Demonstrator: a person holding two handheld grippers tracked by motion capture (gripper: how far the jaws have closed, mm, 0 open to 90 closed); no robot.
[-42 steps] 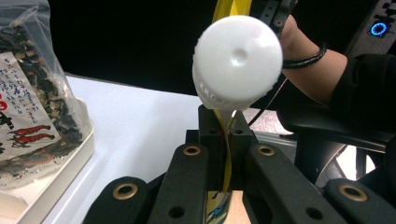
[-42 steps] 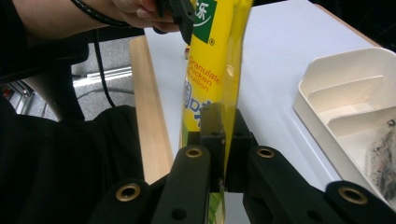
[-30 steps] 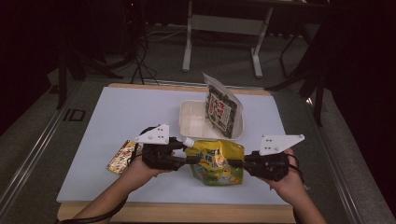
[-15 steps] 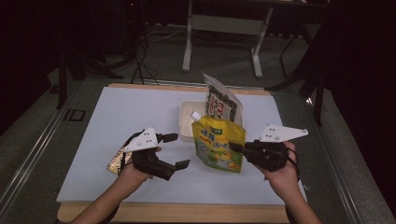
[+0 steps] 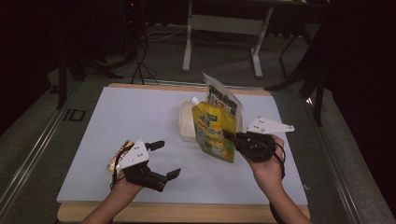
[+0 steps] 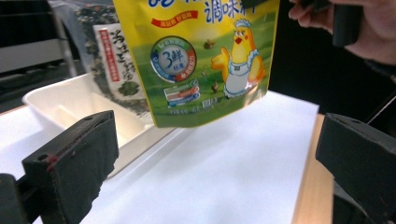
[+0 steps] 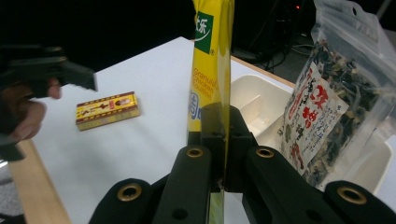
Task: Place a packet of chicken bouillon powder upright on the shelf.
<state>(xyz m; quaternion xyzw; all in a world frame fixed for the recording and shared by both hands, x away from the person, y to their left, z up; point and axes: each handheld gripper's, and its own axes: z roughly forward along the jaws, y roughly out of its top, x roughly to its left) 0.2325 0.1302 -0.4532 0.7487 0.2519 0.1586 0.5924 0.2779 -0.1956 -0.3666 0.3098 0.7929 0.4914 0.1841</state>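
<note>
The white worktop (image 5: 116,135) had plenty of bare surface on its left and near-middle parts, while its wooden front edge ran just below both hands and dark floor lay beyond the far edge. The right gripper (image 5: 233,138) had its fingers (image 7: 208,135) clenched on the edge of a yellow seasoning pouch (image 5: 214,130), which hung upright, lifted clear of the worktop, with its spout at the top. In the right gripper view the pouch (image 7: 210,60) stood edge-on, pinched between the two black fingers. The pouch's lower part hung beside the front wall of a white tray (image 5: 186,126), which sat toward the far middle of the worktop.

The left gripper (image 5: 163,158) was low over the near-left part of the worktop, well apart from the pouch, its fingers (image 5: 155,144) released and spread wide, having just been opening, with nothing between them. In the left gripper view the pouch (image 6: 196,60) hung ahead and above the gap between the fingers, with white surface under it.

A clear bag of dried seaweed (image 5: 224,95) leaned upright in the tray behind the pouch, touching or nearly touching it. A small yellow and red box (image 5: 117,156) lay flat on the worktop just beside the left gripper, partly hidden under its grey plate. The tray and the bag stood directly behind the hanging pouch.
</note>
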